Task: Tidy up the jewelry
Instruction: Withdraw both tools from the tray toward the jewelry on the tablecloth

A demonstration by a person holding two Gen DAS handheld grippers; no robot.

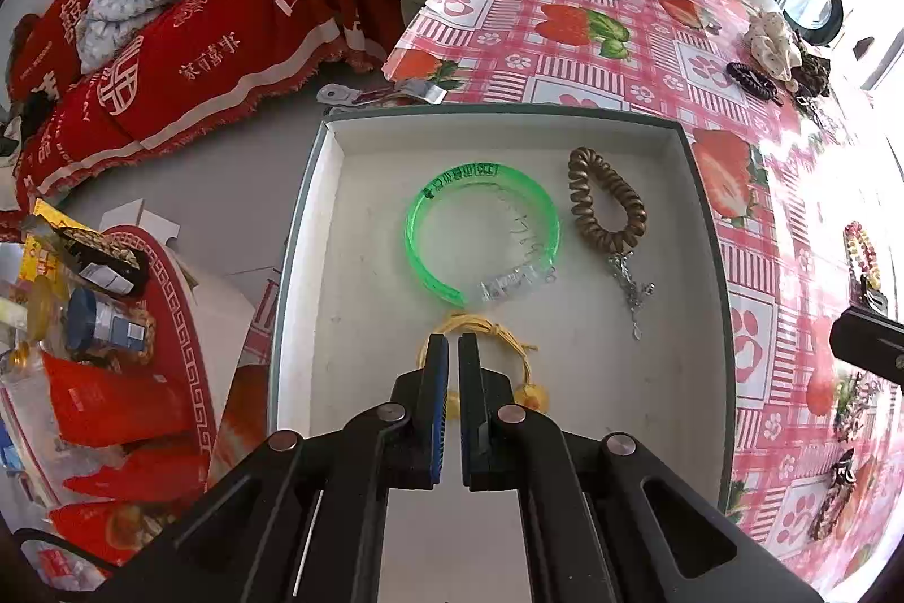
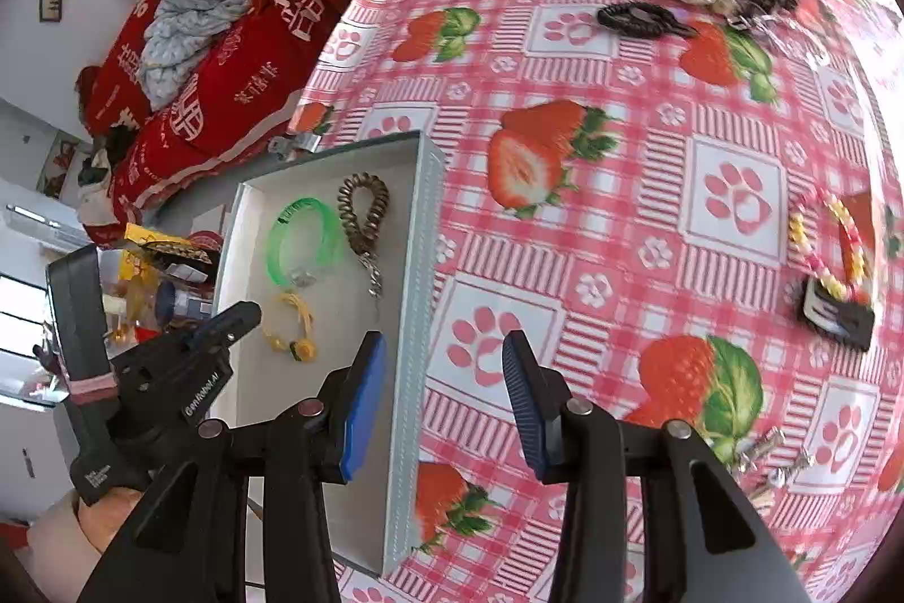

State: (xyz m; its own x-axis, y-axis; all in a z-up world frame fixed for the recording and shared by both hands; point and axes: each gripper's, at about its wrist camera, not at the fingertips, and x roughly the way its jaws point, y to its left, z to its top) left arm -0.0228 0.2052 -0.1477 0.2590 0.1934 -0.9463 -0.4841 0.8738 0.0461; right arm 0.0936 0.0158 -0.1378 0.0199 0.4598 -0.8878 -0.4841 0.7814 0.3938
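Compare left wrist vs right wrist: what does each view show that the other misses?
Left wrist only: the left hand-held gripper head-on, fingers nearly closed above the yellow string bracelet.

Right wrist only: the right hand-held gripper open over the tray's wall, and a black hair clip lying on the tablecloth.

Both: the white tray holding the green bangle, the brown coil bracelet and the yellow one; beaded bracelet outside it.

The right hand-held gripper [image 2: 443, 399] hangs open beside the box [image 2: 421, 298] holding 3 bracelets.
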